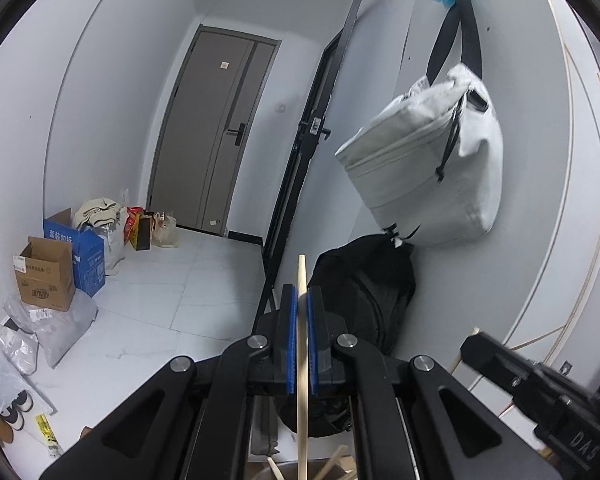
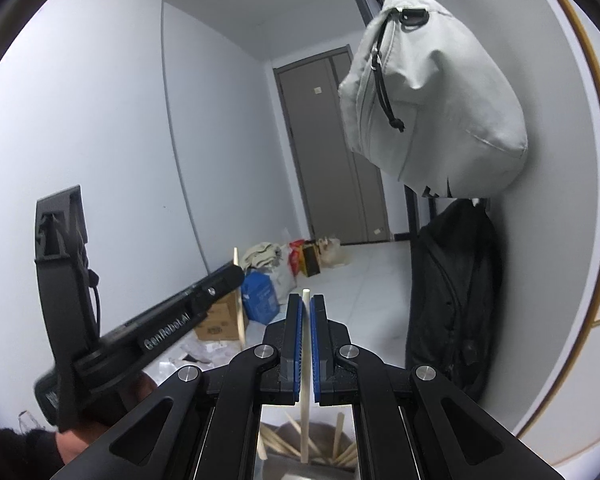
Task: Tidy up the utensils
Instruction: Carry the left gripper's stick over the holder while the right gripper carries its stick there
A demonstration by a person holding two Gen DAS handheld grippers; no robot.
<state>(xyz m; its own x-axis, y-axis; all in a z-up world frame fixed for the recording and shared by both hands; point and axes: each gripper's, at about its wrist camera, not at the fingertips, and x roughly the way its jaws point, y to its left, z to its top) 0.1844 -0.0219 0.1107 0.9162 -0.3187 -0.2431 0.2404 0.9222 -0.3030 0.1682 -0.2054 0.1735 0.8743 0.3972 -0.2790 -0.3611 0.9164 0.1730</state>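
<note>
Left gripper (image 1: 302,300) clamped on a pale wooden chopstick (image 1: 302,360), stick upright between the blue pads (image 1: 290,344), tip poking above them. Right gripper (image 1: 470,344) enters from lower right edge, also closed on a wooden stick. More sticks (image 1: 332,468) at bottom edge, container unclear. Behind: grey hanging bag (image 1: 424,160) on wall, black backpack (image 1: 364,292) below it, grey door (image 1: 220,132), cardboard boxes (image 1: 46,276) and blue box (image 1: 86,256) on white tile floor (image 1: 204,280) at left.
</note>
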